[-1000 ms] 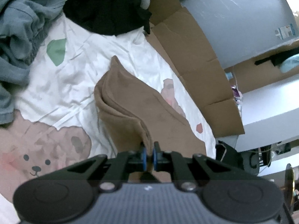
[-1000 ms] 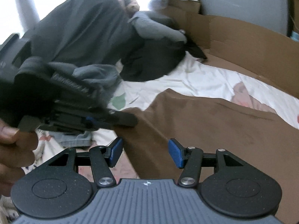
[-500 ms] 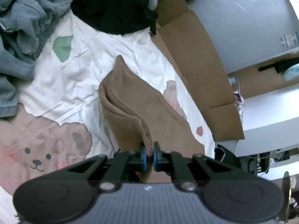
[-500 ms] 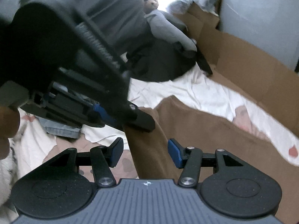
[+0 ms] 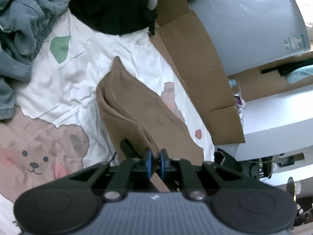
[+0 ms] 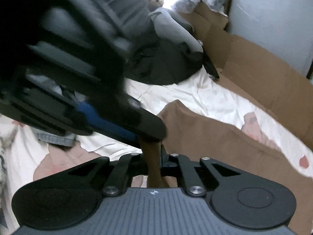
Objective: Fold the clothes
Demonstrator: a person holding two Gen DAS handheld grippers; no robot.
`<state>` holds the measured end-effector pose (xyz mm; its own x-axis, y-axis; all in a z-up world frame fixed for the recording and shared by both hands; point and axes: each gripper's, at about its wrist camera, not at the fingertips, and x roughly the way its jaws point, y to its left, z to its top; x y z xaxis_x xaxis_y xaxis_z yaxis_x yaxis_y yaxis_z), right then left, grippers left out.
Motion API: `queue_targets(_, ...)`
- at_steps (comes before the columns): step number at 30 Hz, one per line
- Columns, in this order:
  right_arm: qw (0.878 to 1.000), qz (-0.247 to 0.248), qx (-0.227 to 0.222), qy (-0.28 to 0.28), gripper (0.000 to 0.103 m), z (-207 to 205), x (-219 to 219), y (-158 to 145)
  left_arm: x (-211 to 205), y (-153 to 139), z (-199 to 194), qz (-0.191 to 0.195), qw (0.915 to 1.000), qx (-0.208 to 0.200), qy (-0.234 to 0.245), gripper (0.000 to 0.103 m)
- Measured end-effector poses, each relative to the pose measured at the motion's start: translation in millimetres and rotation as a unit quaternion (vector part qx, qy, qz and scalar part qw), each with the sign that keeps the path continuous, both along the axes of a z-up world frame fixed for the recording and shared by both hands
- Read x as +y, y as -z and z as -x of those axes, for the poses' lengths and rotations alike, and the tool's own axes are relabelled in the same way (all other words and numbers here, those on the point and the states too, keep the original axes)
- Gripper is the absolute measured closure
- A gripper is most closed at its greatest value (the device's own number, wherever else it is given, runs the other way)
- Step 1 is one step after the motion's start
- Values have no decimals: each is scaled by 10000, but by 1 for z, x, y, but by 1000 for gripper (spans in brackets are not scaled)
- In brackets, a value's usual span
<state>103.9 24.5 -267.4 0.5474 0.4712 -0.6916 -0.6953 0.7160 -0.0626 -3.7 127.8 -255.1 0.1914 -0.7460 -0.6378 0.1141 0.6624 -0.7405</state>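
Left wrist: left gripper [image 5: 154,161] pinching near edge of brown garment [image 5: 137,105] on bear-print sheet [image 5: 64,90], jaws opening slightly. Right wrist: right gripper [image 6: 154,156], spread a second ago, closing on same edge beside left; handover or two-handed fold likely

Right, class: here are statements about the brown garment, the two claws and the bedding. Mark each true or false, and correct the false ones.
1. The brown garment lies on a white sheet printed with a bear. True.
2. The left claw is wide open over bare sheet. False: its pads pinch a fold of the brown garment.
3. Brown fabric runs between the pads of the right claw. True: its jaws are closing on it.
4. The black clothes lie on top of the brown garment. False: they lie apart from it, further up the sheet.
5. Cardboard borders the sheet. True.
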Motion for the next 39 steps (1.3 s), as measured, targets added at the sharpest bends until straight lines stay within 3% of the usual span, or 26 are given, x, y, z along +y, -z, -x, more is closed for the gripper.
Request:
queue_targets(1,10000,-63,61,25,97,-1,-3,1,3,-2,0,-46,10000,-66,-24,87)
queue_targets(5,9992,-296,240,96,98,-6,-10,0,12,3,-10,-323,9989,-288,-161,46)
queue_targets(12,9976,-561,303,262,98,-12,-23,-7,8,37,-62,-334,9986,-149,-387,35)
queue_targets(26,9964,-707,316,340,98,-18,-36,-17,-64,97,-149,-761,9963,145,377,21)
queue_targets(31,9957,-766,374,376,98,-19,-37,-17,-82,118,-166,-1174,9889,471,778,22)
queue_targets(33,9951,-798,410,418,98,-19,-38,-18,-82,126,-167,-1052,9895,697,711,27)
queue_targets(35,9950,-797,423,422,98,-18,-38,-18,-81,131,-168,-961,9898,836,635,54)
queue_targets(36,9950,-798,433,424,98,-18,-39,-18,-82,131,-168,-923,9901,834,655,63)
queue_targets(37,9949,-800,444,428,98,-18,-39,-18,-83,130,-168,-893,9902,813,707,80)
queue_targets(39,9936,-860,519,511,98,-18,-43,-19,-87,122,-166,-859,9907,712,775,87)
